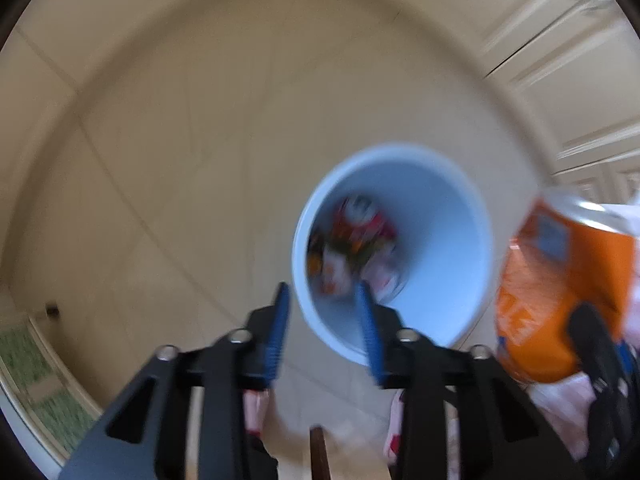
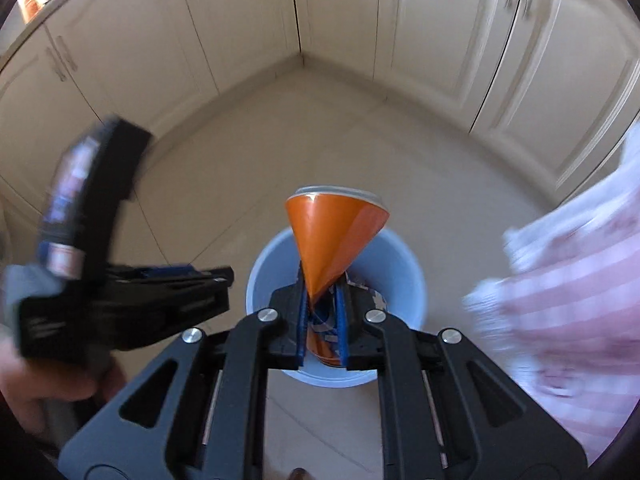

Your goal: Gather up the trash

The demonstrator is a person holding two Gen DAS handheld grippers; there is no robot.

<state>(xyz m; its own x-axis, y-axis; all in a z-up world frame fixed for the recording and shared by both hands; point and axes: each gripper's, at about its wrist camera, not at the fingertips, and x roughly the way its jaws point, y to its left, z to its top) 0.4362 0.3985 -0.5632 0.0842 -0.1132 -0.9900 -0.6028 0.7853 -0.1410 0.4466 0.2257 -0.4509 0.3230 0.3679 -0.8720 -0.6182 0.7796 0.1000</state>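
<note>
- Trash already lies inside the blue bin [image 1: 394, 240];
- Above the bin, our right gripper [image 2: 322, 300] pinches a crushed orange can [image 2: 334, 226], not yet dropped;
- Our left gripper [image 1: 322, 300] hangs at the bin's rim, jaws apart, empty.

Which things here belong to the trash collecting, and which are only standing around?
Part of the job:
- orange can, crushed, pinched in the right gripper
- blue bin, with trash already inside
- left gripper, nothing between its fingers

Only around:
- cream cabinets
- tiled floor
- green mat
</note>
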